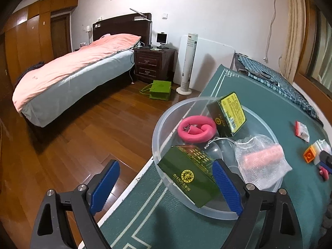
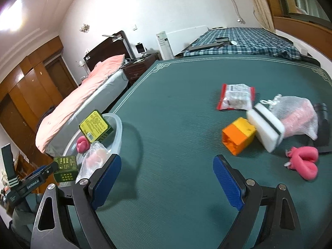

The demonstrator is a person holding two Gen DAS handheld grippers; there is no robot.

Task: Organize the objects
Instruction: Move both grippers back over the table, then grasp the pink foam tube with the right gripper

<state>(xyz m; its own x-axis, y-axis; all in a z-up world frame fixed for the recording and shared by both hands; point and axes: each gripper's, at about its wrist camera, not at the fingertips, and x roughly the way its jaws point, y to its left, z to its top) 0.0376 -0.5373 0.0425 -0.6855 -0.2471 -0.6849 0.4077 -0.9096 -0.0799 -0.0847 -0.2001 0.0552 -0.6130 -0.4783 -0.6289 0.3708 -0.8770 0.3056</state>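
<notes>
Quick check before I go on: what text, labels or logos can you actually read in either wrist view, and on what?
"GoodooAI", roughly, white and blurred: on the black arm of the left claw, seen in the right wrist view.
Gold characters and round emblem on the near green box: not legible.
Yellow label with barcode on the far green box: too small.
Red-edged snack packet: print blurred.

The left black two-finger gripper with blue ribbed pads (image 1: 166,186) is spread wide, nothing clamped between its pads. Its right pad (image 1: 227,186) sits inside the near rim of a bowl, close beside a box; the left pad (image 1: 104,186) hangs past the table edge. The right black two-finger gripper with blue ribbed pads (image 2: 167,181) is likewise wide apart and empty, hovering above the mat.
</notes>
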